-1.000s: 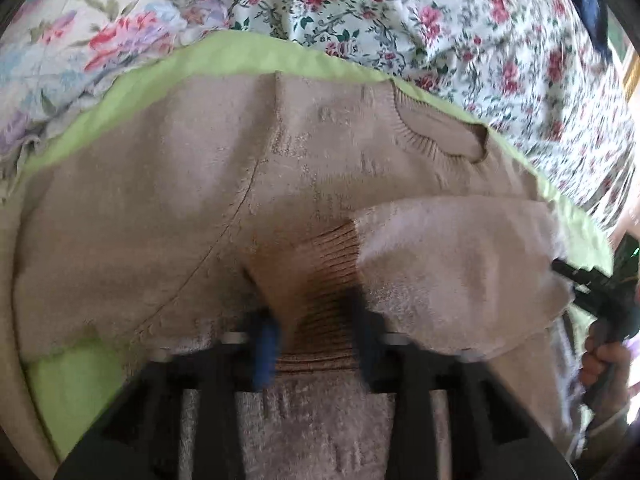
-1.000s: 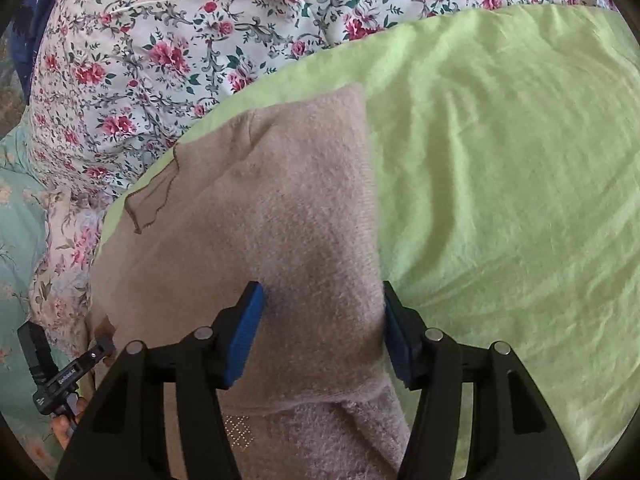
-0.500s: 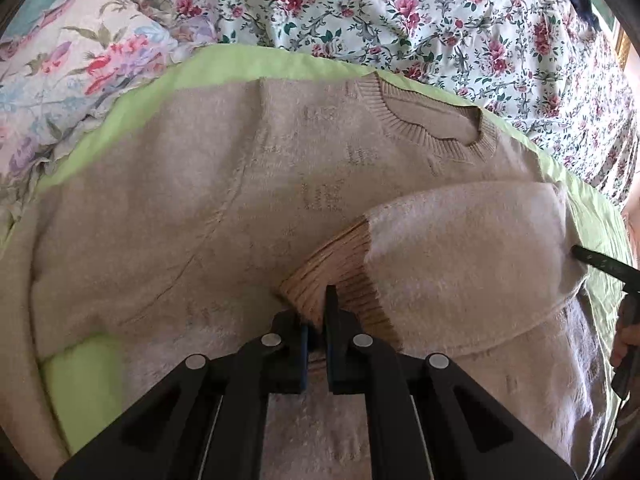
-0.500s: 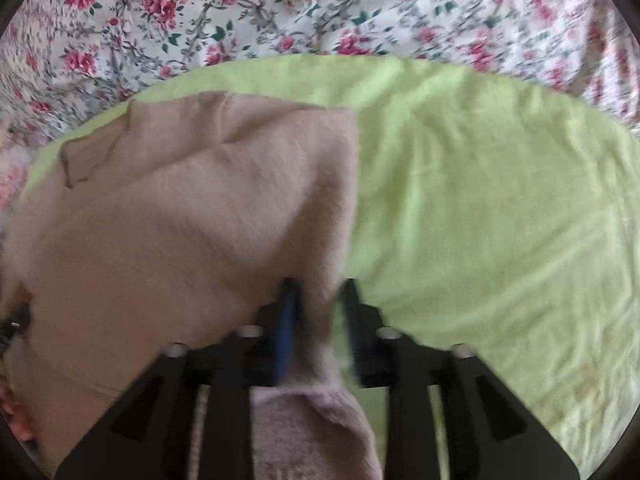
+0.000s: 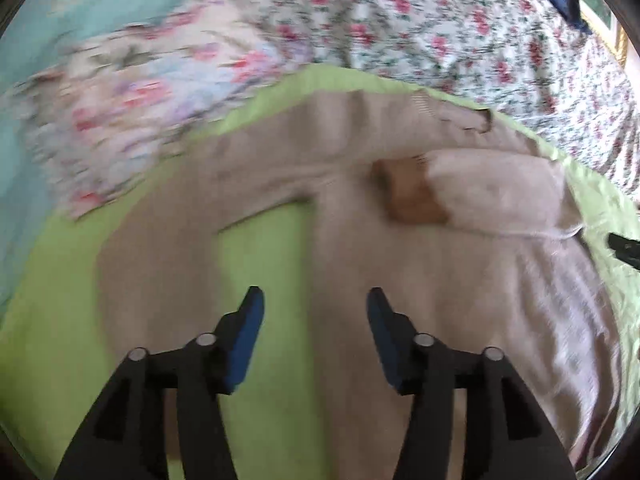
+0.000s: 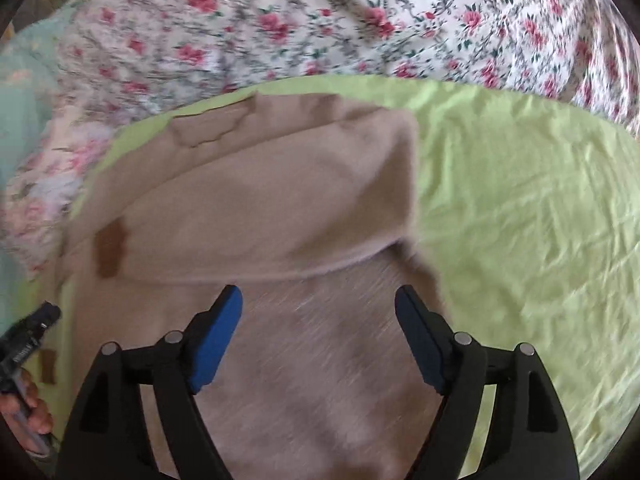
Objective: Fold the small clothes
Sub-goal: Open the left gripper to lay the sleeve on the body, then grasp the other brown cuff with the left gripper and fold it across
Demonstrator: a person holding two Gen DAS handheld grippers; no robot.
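Sweater (image 5: 420, 280) lies flat on the green sheet (image 5: 72, 300), floral bedding (image 5: 460, 40) behind it, teal fabric (image 5: 60, 0) at far left. One sleeve (image 5: 492, 196) is folded across the chest, brown cuff (image 5: 412, 196) near the middle, neckline (image 5: 460, 118) beyond. Other sleeve hangs out to the left with a strip of sheet between it and the body.

Left gripper (image 5: 312, 308) released, jaws spread, nothing between them, above the sweater's edge by that strip. Right gripper (image 6: 318, 304) also released, over the body just short of the fold.

Nothing blocks either one. Both views motion-blurred.

Versus 0.5 s ago: left was clenched at the cuff, right pinched the sleeve; both have let go and backed off. Sleeve stayed folded.
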